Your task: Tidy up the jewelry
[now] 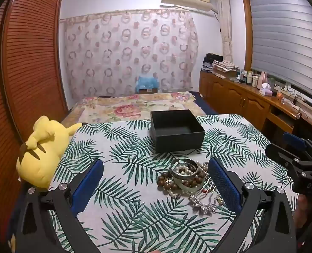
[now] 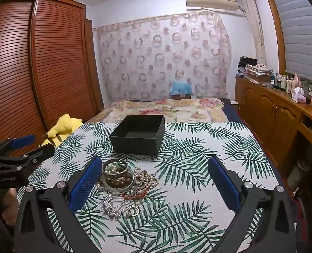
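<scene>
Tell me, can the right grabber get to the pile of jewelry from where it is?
Probably yes. The right gripper is open, and the jewelry pile lies just ahead on the leaf-print cloth, beside its left finger. Nothing covers the pile; the black box sits behind it, out of the way.

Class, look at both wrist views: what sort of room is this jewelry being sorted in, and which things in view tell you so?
Most likely a home bedroom. A bed with a floral cover lies beyond the leaf-print table, a louvred wooden wardrobe stands at the left, and a yellow plush toy rests beside the table.
</scene>
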`<state>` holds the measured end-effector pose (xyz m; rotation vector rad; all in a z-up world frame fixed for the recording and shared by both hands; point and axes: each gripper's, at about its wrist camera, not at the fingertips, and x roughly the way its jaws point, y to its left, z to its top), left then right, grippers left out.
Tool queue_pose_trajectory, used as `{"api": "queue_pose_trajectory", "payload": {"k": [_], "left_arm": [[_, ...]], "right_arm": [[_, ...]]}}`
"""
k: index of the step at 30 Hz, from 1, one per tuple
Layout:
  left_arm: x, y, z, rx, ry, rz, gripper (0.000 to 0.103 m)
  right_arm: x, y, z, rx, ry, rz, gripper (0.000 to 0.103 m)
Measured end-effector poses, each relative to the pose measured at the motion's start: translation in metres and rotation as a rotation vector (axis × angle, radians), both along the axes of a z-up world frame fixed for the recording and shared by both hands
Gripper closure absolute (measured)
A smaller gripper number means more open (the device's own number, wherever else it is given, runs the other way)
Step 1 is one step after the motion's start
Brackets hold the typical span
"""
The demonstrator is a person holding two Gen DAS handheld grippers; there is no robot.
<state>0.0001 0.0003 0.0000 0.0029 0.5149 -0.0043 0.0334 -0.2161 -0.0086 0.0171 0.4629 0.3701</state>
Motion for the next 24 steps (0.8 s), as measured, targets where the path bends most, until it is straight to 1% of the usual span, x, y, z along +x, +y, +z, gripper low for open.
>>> {"api": "queue_pose_trajectory", "payload": {"k": [24], "left_arm": [[-0.0002, 0.0001, 0.0001, -0.002, -0.005, 0.000, 0.007]], "right_arm": [[0.0004, -0.0006, 0.0015, 0.005, 0.001, 0.000, 0.003]]}}
